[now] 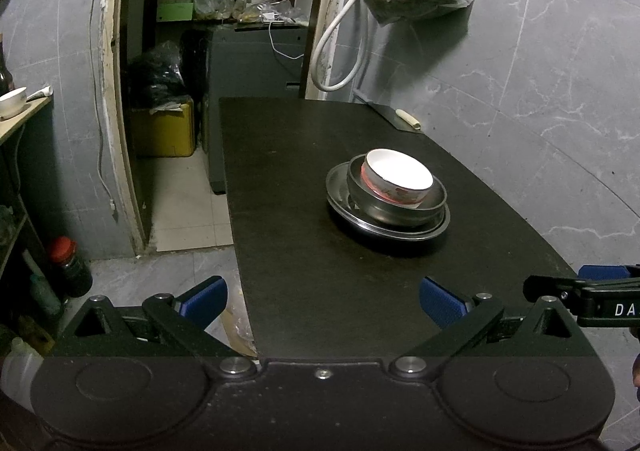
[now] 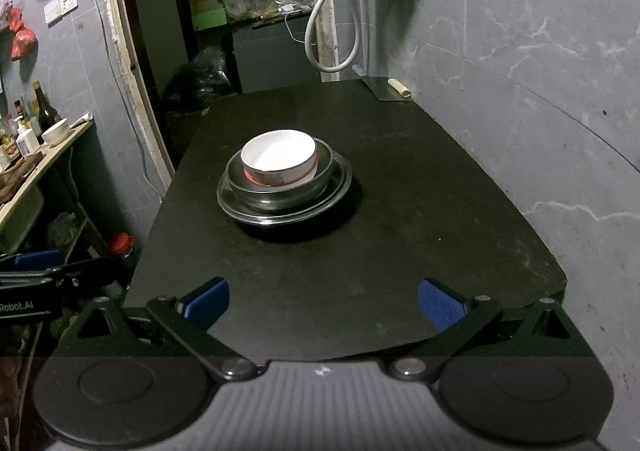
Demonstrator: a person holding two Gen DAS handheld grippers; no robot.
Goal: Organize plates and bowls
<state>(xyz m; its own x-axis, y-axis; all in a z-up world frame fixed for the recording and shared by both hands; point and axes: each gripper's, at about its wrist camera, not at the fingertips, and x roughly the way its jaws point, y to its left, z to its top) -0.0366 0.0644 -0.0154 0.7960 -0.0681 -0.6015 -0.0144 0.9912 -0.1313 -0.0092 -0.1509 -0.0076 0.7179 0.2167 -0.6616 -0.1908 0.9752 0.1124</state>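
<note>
While the left tongs (image 1: pixel 320 305) hang spread wide and holding nothing at the near end of the counter (image 1: pixel 304 251), the dishes sit well ahead of them: a white bowl (image 1: pixel 400 175) nested in a steel bowl (image 1: pixel 394 207), both resting on a stack of steel plates (image 1: pixel 344 191). From this side the bowls look pushed toward the right of the plates, not centred, so I'd worry that a nudge on the rim could tip the white bowl or slide the whole stack. The right tongs (image 1: pixel 600 283) poke in at the edge, close enough that the two tools might knock together.

Seen from the right wrist, the right tongs (image 2: pixel 324 305) are likewise spread and empty, well short of the white bowl (image 2: pixel 280 159), the steel bowl (image 2: pixel 280 195) and the plates (image 2: pixel 340 187). Steel on steel looks slippery; pinching only the top rim could drag the lower bowl along. A cleaver (image 2: pixel 386 89) lies at the far counter (image 2: pixel 440 219) edge, well apart from the stack.
</note>
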